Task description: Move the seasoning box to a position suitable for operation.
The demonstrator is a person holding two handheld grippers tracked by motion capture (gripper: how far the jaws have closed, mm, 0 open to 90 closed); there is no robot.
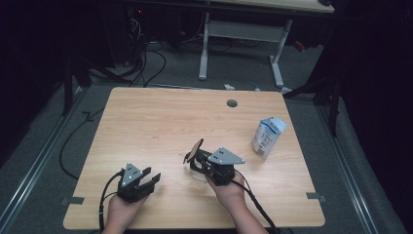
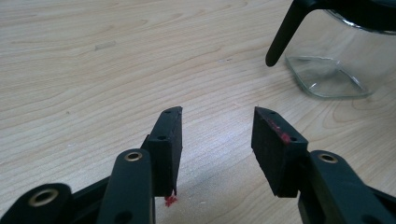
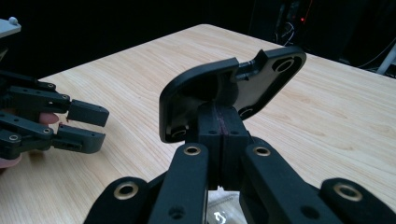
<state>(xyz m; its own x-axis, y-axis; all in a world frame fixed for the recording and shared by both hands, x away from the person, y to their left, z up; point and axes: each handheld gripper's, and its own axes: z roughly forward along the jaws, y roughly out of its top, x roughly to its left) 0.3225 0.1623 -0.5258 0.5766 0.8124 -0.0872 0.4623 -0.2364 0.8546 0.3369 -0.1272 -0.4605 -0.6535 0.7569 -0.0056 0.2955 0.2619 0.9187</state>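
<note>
The jar (image 1: 197, 171) is standing near the middle of the table's (image 1: 160, 122) front half, a clear glass box with a hinged black lid (image 3: 224, 91). The lid is standing up, swung open, and the right gripper (image 3: 219, 126) is clenching it: its jaws are pressed together at the lid's lower edge, which appears to be what is keeping it up. Through the glass, in the left gripper view, the jar (image 2: 336, 70) is looking empty, with bare wood showing under its square bottom.

The step in hand seems to be holding the jar open for filling. The left gripper (image 2: 217, 135) is lying released on the table, left of the jar and apart from it, with nothing between its jaws.

A white and blue carton (image 1: 268, 138) is standing upright to the right of the jar, well apart from it; its top seems closed and its contents cannot be seen. The next move probably calls for the free left gripper to fetch that carton, reaching past the jar without knocking the raised lid.
</note>
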